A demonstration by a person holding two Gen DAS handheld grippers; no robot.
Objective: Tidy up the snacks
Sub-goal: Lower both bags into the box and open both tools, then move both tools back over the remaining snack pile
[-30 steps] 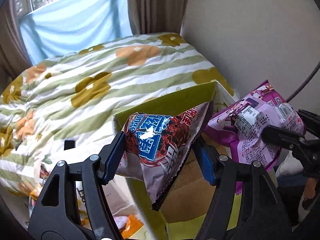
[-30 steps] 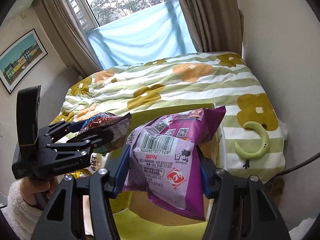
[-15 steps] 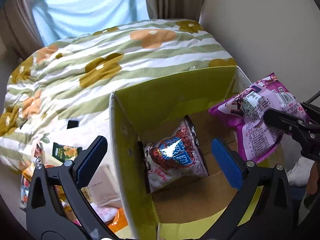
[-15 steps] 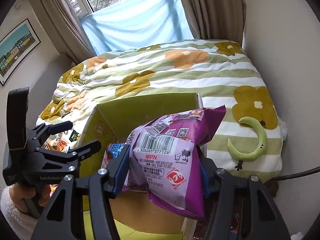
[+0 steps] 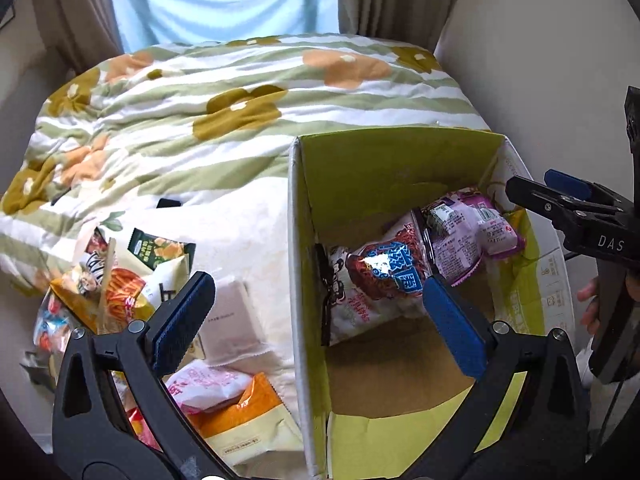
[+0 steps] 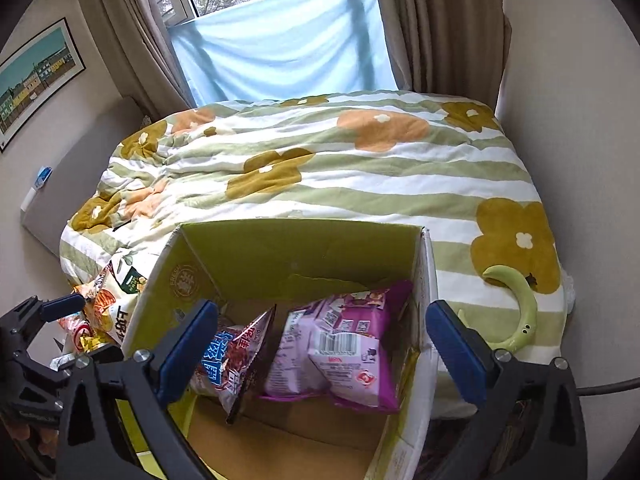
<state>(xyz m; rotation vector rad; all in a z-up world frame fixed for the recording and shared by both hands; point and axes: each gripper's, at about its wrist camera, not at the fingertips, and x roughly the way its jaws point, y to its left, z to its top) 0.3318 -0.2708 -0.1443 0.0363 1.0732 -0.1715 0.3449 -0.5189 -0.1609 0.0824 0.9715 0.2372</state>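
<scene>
An open cardboard box (image 5: 298, 240) (image 6: 296, 252) with a yellow-green inside stands at the foot of the bed. In it lie a red-and-blue snack bag (image 5: 376, 276) (image 6: 236, 364) and a purple snack bag (image 5: 468, 228) (image 6: 344, 348), side by side. My left gripper (image 5: 316, 320) is open and empty, above the box's left wall. My right gripper (image 6: 320, 344) is open and empty, above the box; it also shows at the right edge of the left wrist view (image 5: 568, 204). A pile of loose snack bags (image 5: 120, 280) (image 6: 108, 308) lies on the bed left of the box.
The flowered striped duvet (image 5: 240, 112) (image 6: 320, 168) covers the bed behind the box. A green crescent toy (image 6: 516, 312) lies right of the box. A wall is close on the right, with window and curtains at the back. A white and an orange packet (image 5: 232, 404) lie near the left fingers.
My left gripper opened and dropped the red-and-blue bag into the box, then my right gripper opened and dropped the purple bag beside it. Both grippers have lifted back a little.
</scene>
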